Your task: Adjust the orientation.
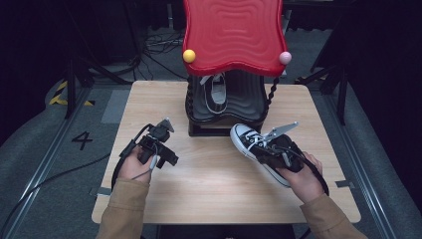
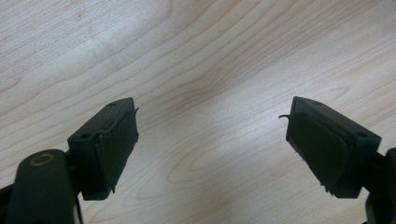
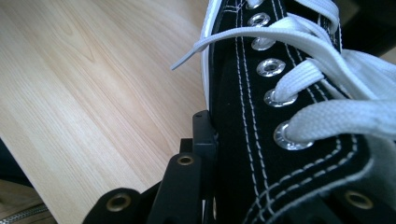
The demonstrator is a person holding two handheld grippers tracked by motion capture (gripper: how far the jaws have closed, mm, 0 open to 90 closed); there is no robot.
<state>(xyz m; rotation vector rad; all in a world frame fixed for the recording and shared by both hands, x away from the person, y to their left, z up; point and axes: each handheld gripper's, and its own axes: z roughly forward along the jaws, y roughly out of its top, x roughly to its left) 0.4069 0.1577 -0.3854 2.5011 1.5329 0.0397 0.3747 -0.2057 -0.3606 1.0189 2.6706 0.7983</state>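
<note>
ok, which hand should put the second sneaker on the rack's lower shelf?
Right, likely. The right tool is already shut on the sneaker, just in front of the rack where the other sneaker sits. The left tool is open over bare table.

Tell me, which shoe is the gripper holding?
The shoe out on the table, clamped in the right gripper. The other shoe stands toe-down inside the rack under the red top, untouched.
</note>
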